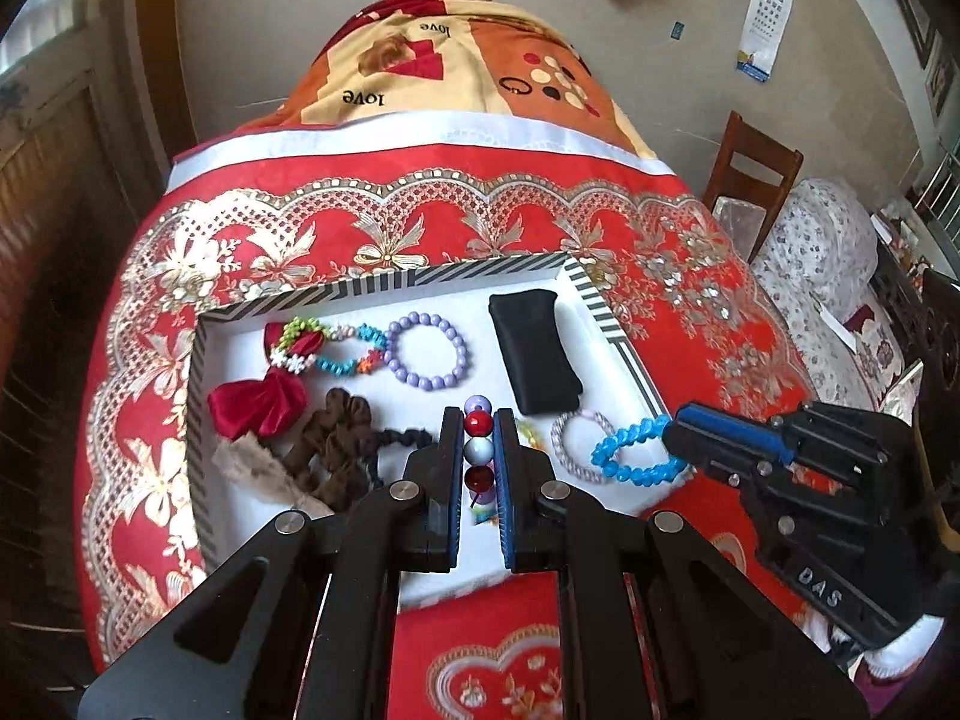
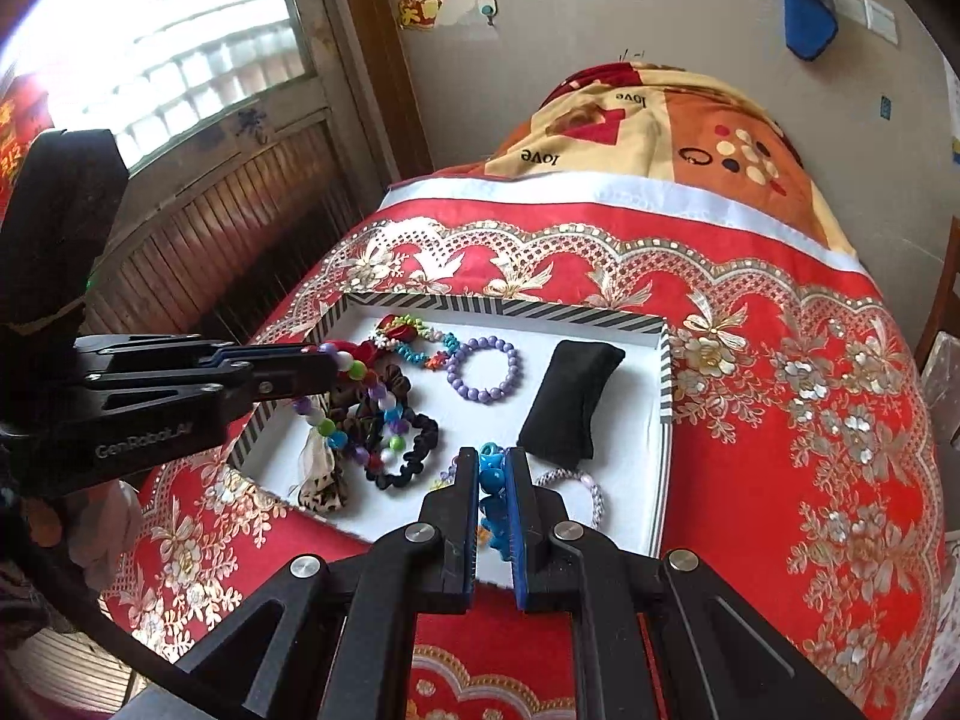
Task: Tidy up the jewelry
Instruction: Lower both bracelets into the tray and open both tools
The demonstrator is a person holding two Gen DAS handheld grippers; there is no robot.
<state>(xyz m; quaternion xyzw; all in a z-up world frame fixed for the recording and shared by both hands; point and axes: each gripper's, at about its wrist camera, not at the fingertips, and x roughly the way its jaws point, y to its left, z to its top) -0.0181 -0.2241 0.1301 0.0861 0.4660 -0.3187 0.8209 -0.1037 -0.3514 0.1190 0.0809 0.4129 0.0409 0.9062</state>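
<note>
The left gripper (image 1: 479,456) is clamped on a strand of large mixed-colour beads (image 1: 479,441), red, pale grey and purple ones pinched in a row between its blue pads. In the right wrist view that strand (image 2: 354,396) hangs from the gripper in a long loop over the left part of the tray. The right gripper (image 2: 492,480) is clamped on a bright blue faceted-bead bracelet (image 1: 636,450), which the left wrist view shows stretched out from its fingertips above the tray's near right corner.

Both pieces are lifted, so the sorting looks to be mid-way at best. The shallow white tray with a black-and-white striped rim (image 1: 420,279) sits on a tabletop covered in a red cloth with gold floral lace print (image 1: 540,222). Most of the jewelry still lies loose on the tray floor: a lilac round-bead bracelet (image 1: 427,351) near the middle, a chain of small turquoise, green and white beads (image 1: 336,351) beside it to the left, and a pale twisted clear bracelet (image 1: 579,444) near the right gripper. Hair pieces crowd the left side: a dark red satin bow (image 1: 258,405), a brown ruffled scrunchie (image 1: 336,438) and a black scrunchie (image 2: 414,450).

A small black fabric cushion (image 1: 537,351) lies at the tray's right side with nothing on it; if it is meant to carry bracelets, none is placed yet. Judging by this, the two held strands still need setting down and the rest remains unsorted.
</note>
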